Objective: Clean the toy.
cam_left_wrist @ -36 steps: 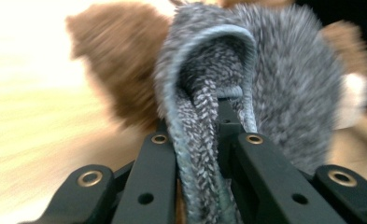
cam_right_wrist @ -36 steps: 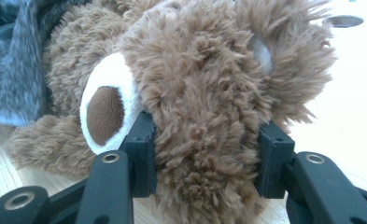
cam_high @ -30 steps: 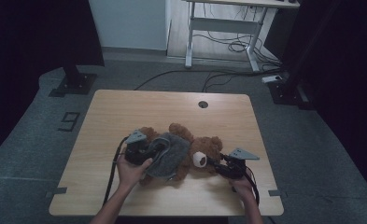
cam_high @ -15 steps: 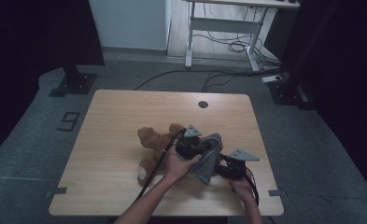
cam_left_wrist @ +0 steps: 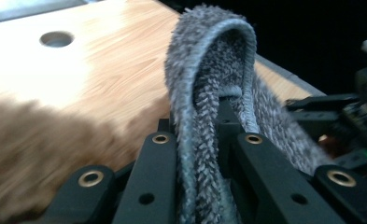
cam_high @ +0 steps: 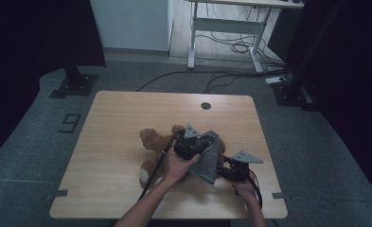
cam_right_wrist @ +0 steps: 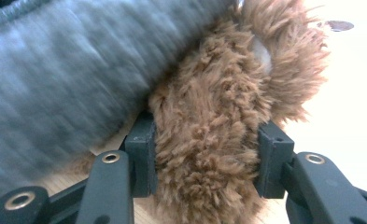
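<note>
A brown teddy bear (cam_high: 153,142) lies on the wooden table (cam_high: 112,118); its body and legs show bare at the left. A grey fleece garment (cam_high: 209,158) is bunched over the bear's head end. My left gripper (cam_high: 193,144) is shut on a fold of this garment (cam_left_wrist: 204,93), the cloth pinched between the black jaws (cam_left_wrist: 195,126). At the bear's right, my right gripper (cam_high: 226,171) is shut on the bear's brown fur (cam_right_wrist: 209,121), with the pads (cam_right_wrist: 141,154) pressing in from both sides. The blurred grey garment (cam_right_wrist: 55,84) hangs over the fur there.
A round cable hole (cam_high: 206,105) sits near the table's far edge. Behind the table stand a white desk frame (cam_high: 221,28) with cables on the floor and a black stand base (cam_high: 75,80) at the left. Both forearms come in over the near edge.
My left gripper has carried the grey garment to the right, off the bear's body and toward its head, leaving the body bare. The right gripper has kept still on the bear.
</note>
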The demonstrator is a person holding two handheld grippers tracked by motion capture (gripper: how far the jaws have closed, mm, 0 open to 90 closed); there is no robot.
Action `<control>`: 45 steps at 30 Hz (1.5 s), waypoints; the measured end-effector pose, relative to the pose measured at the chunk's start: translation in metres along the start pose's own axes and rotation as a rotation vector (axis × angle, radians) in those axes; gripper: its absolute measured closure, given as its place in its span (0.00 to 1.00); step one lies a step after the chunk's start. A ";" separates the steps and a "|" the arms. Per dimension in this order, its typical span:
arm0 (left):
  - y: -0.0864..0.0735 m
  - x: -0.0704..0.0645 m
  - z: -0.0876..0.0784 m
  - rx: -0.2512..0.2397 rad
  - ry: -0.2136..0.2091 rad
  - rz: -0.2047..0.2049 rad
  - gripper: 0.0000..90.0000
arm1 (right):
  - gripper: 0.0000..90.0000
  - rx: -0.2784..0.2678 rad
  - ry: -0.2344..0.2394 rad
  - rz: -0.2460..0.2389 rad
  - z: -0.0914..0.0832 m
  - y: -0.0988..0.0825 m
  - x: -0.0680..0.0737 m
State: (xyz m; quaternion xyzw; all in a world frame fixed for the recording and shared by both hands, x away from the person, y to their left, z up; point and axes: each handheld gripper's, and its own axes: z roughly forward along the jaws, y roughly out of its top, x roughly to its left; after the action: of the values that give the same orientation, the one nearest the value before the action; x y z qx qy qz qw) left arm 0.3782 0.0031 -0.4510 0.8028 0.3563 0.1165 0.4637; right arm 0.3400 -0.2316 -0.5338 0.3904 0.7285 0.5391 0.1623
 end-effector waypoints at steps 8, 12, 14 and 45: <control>-0.018 0.030 -0.030 -0.009 0.049 -0.048 0.91 | 0.56 0.000 -0.003 0.005 0.000 0.000 0.001; -0.037 0.051 -0.057 -0.039 0.072 -0.081 0.91 | 0.56 -0.002 -0.005 0.006 0.000 0.000 0.001; -0.040 0.055 -0.063 -0.049 0.077 -0.091 0.91 | 0.56 -0.003 -0.005 0.007 0.000 -0.001 0.001; -0.104 0.136 -0.100 0.046 0.248 -0.232 0.91 | 0.56 -0.009 -0.001 0.026 0.000 -0.002 -0.002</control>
State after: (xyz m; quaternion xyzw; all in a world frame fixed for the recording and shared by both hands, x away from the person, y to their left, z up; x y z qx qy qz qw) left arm 0.3761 0.1950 -0.5019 0.7460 0.5038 0.1522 0.4080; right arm 0.3406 -0.2335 -0.5356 0.3994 0.7206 0.5444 0.1573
